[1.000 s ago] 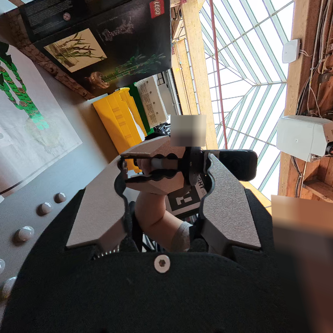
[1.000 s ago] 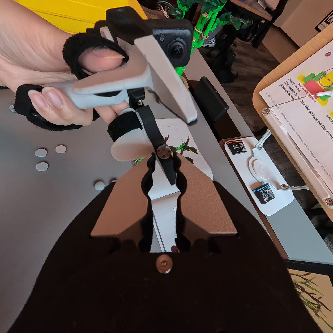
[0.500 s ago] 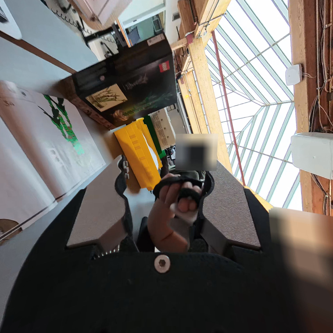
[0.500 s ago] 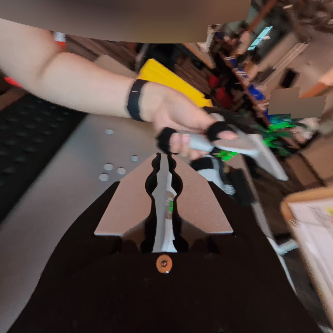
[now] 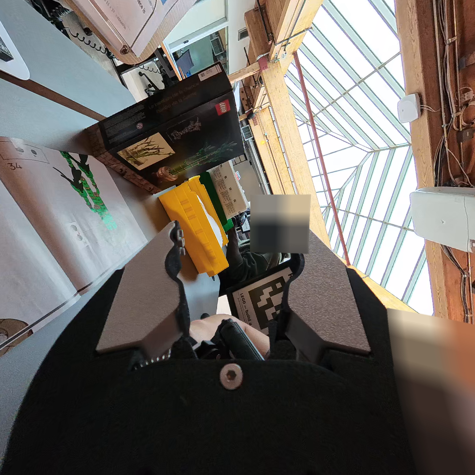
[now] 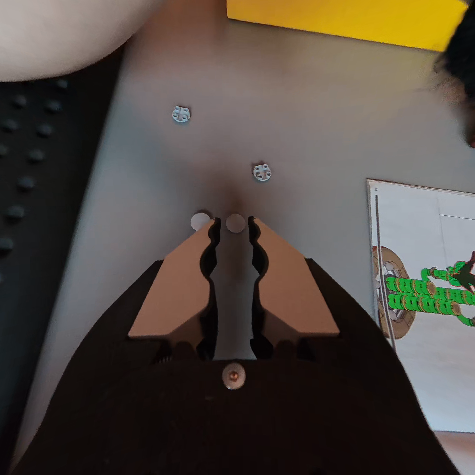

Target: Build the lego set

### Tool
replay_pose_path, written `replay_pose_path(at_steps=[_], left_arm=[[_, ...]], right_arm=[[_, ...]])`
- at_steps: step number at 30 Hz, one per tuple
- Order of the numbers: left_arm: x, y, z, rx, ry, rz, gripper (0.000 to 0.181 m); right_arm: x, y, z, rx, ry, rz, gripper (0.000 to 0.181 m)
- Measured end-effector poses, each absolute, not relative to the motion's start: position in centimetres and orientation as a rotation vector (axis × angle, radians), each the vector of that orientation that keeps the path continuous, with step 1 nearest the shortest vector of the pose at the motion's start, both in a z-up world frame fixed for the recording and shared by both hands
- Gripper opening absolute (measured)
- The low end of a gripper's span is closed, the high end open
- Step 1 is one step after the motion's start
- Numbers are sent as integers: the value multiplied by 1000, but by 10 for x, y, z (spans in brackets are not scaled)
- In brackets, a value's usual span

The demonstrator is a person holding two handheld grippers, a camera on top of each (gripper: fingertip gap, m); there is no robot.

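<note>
My right gripper (image 6: pixel 234 220) is open with a narrow gap and points down at the grey table (image 6: pixel 308 115). A smooth round grey piece (image 6: pixel 235 224) lies between its fingertips. A second smooth round piece (image 6: pixel 198 220) lies just left of the left fingertip. Two round grey studded pieces lie farther off, one (image 6: pixel 181 115) at the upper left and one (image 6: pixel 262 171) at the right. My left gripper (image 5: pixel 237 244) is wide open, tilted up toward the ceiling, with nothing between its fingers. The hand holding the right gripper (image 5: pixel 226 331) shows low between them.
An open instruction booklet (image 6: pixel 424 257) lies right of the pieces and also shows in the left wrist view (image 5: pixel 51 218). A yellow bin (image 6: pixel 334 20) (image 5: pixel 195 226) stands behind. A black set box (image 5: pixel 174 133) is upright. A black studded mat (image 6: pixel 38 180) lies at the left. A bare arm (image 6: pixel 51 33) is above. My right fingertips sit around 25 cm from my left ones.
My right gripper swung away from the left gripper, came down over the round pieces and opened a little. The left gripper stayed open; the right hand dropped low in its view.
</note>
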State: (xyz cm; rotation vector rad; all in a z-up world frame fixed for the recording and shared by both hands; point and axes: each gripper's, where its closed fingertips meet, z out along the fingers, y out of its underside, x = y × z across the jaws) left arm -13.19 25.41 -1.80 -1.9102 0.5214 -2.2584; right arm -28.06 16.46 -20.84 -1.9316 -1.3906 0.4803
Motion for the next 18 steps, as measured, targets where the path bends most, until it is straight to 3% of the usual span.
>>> replay_pose_path(at_steps=[18], left_arm=[[-134, 253, -13, -1887, 530, -2295, 81]], right_arm=[[-274, 171, -214, -1986, -1362, 521, 14]])
